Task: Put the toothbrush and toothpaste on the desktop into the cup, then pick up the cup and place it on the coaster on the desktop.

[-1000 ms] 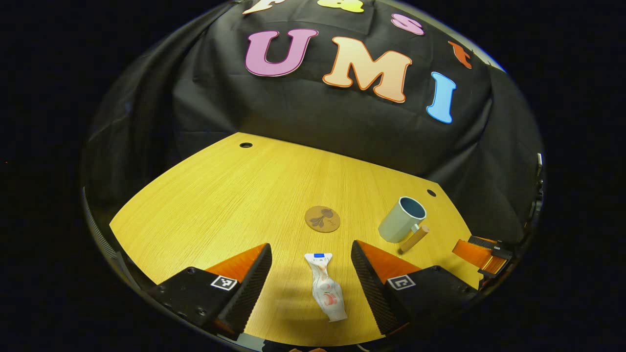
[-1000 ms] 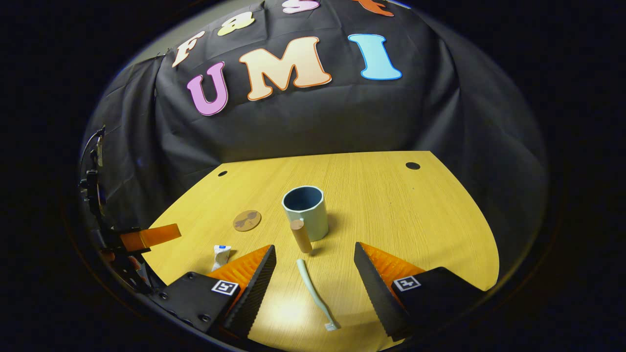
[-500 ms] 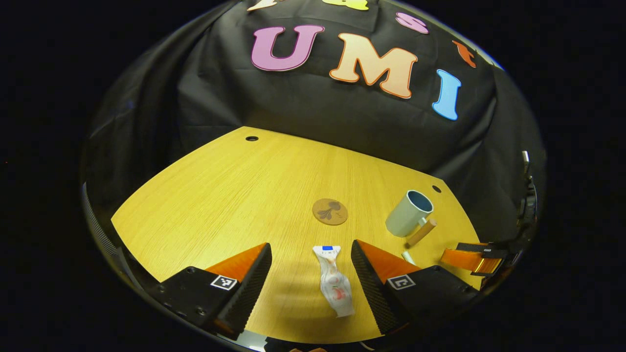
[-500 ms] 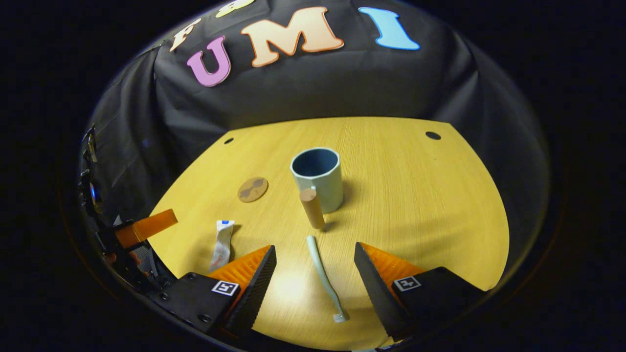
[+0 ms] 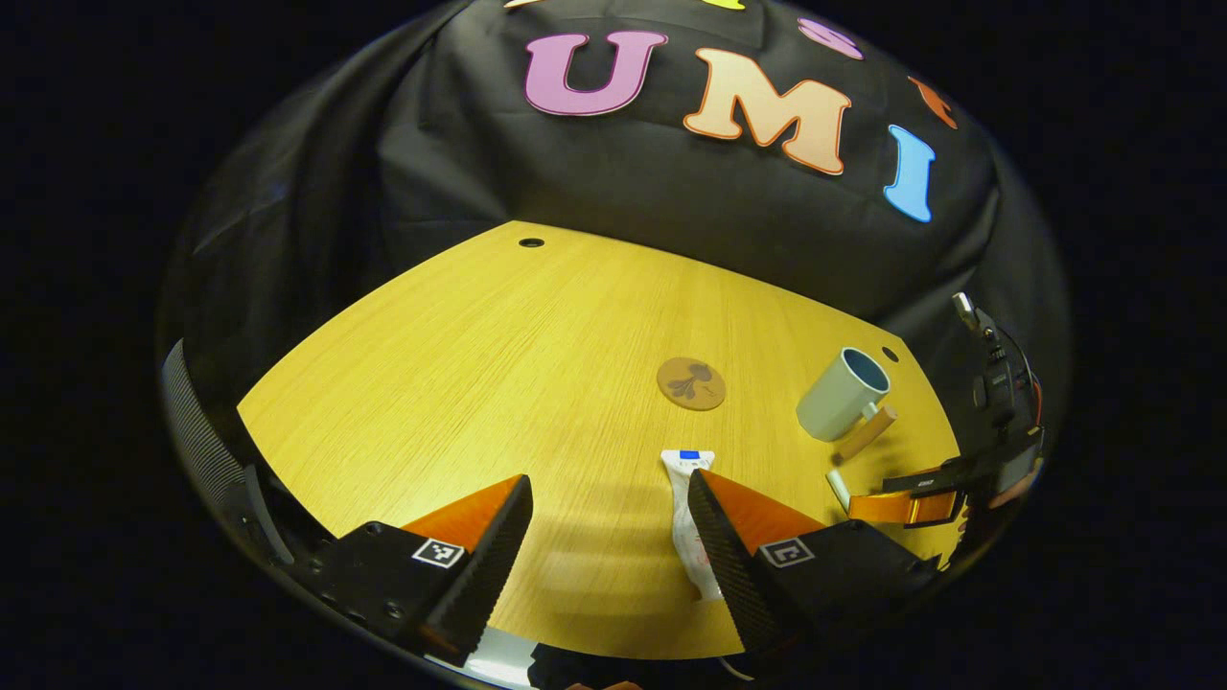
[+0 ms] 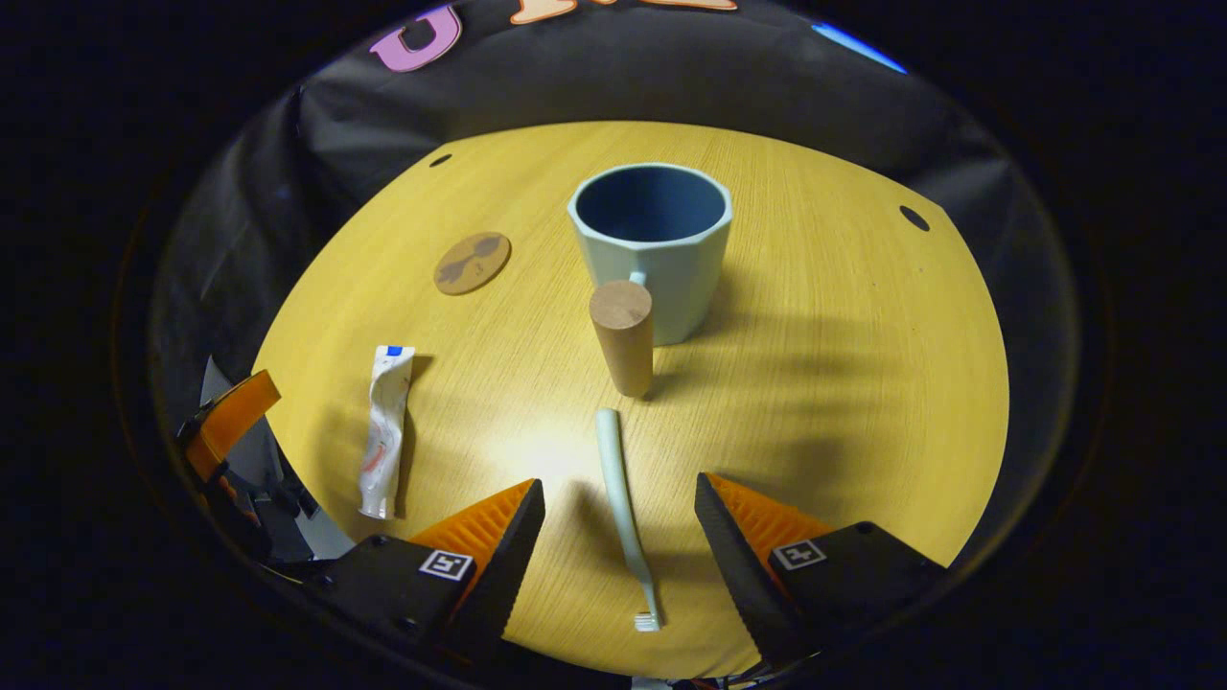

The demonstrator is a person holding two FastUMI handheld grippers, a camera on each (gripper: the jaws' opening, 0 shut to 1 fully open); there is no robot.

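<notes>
Between the spread right gripper [image 6: 619, 541] fingers lies the toothbrush [image 6: 621, 503] (toothpaste [image 6: 383, 431] printing unreadable); left gripper [image 5: 610, 537] also spread.

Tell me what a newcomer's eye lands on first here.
First the pale cup with its wooden peg handle, upright at the middle of the yellow desktop in the right gripper view. Then the toothbrush, lying flat between the open right tongs. To the left lie the crumpled toothpaste tube and, farther back, the round coaster.
</notes>
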